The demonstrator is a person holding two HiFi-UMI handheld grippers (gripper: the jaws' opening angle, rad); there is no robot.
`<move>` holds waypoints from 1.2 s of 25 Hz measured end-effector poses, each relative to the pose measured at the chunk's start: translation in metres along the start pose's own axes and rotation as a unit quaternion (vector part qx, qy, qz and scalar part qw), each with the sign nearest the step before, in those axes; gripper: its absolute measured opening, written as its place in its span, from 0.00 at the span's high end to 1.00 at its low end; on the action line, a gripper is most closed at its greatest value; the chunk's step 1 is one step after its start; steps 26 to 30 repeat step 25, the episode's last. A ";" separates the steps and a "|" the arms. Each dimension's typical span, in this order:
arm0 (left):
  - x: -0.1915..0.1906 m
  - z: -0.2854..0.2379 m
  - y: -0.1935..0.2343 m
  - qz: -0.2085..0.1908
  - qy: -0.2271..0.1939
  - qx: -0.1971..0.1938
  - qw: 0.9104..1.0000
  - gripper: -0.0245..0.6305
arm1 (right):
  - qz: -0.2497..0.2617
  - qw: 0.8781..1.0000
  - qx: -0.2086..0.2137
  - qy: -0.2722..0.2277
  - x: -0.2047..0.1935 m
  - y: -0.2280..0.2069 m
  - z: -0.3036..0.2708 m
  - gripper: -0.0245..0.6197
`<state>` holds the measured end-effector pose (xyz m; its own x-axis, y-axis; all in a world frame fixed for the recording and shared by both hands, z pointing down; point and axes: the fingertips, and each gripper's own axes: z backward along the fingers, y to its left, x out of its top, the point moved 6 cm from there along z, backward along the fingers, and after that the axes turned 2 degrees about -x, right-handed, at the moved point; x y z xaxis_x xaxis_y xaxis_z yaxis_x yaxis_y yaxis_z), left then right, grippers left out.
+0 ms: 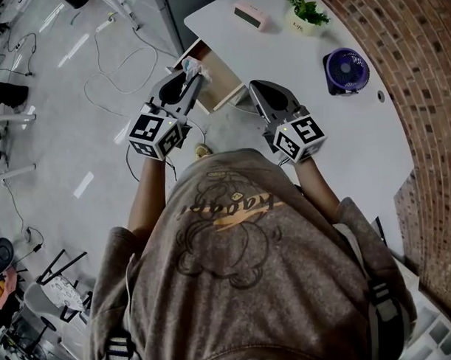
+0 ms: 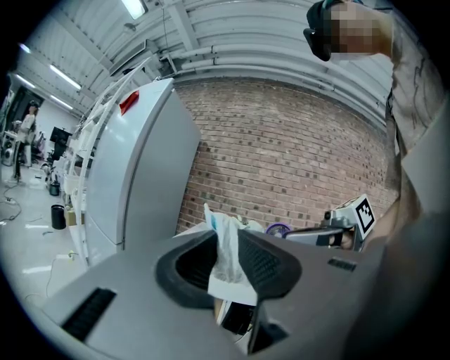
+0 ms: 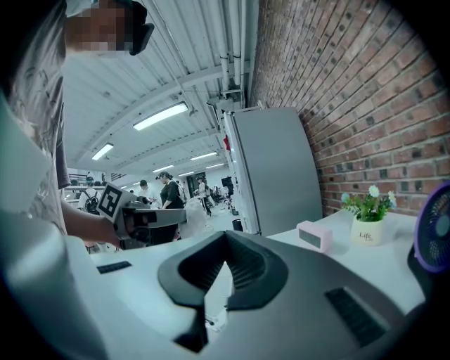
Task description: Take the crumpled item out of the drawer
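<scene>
The crumpled white item (image 1: 190, 67) is pinched between the jaws of my left gripper (image 1: 194, 75), just above the open wooden drawer (image 1: 216, 83) at the white table's left edge. In the left gripper view the item (image 2: 228, 256) stands up between the dark pads, and my left gripper (image 2: 229, 264) is shut on it. My right gripper (image 1: 253, 87) hovers beside the drawer's right side, shut with nothing between its jaws. In the right gripper view the right gripper (image 3: 223, 246) has its tips together, and the left gripper (image 3: 140, 218) shows at left with the white item (image 3: 195, 214).
On the white table (image 1: 295, 62) lie a pink box (image 1: 251, 15), a small potted plant (image 1: 305, 14) and a purple fan (image 1: 346, 69). A brick wall (image 1: 406, 66) runs along the right. Cables trail over the grey floor (image 1: 60, 107) at left.
</scene>
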<state>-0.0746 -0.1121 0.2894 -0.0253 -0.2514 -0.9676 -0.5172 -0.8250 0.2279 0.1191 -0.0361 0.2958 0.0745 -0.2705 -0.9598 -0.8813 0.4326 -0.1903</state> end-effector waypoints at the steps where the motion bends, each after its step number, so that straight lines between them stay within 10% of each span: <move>1: 0.000 0.000 0.000 0.001 0.000 0.000 1.000 0.82 | 0.000 1.000 0.000 0.000 0.000 0.000 0.000 0.97; 30: -0.003 -0.002 -0.002 0.018 0.000 0.002 1.000 0.81 | -0.002 1.000 0.006 0.007 -0.001 0.001 -0.003 0.97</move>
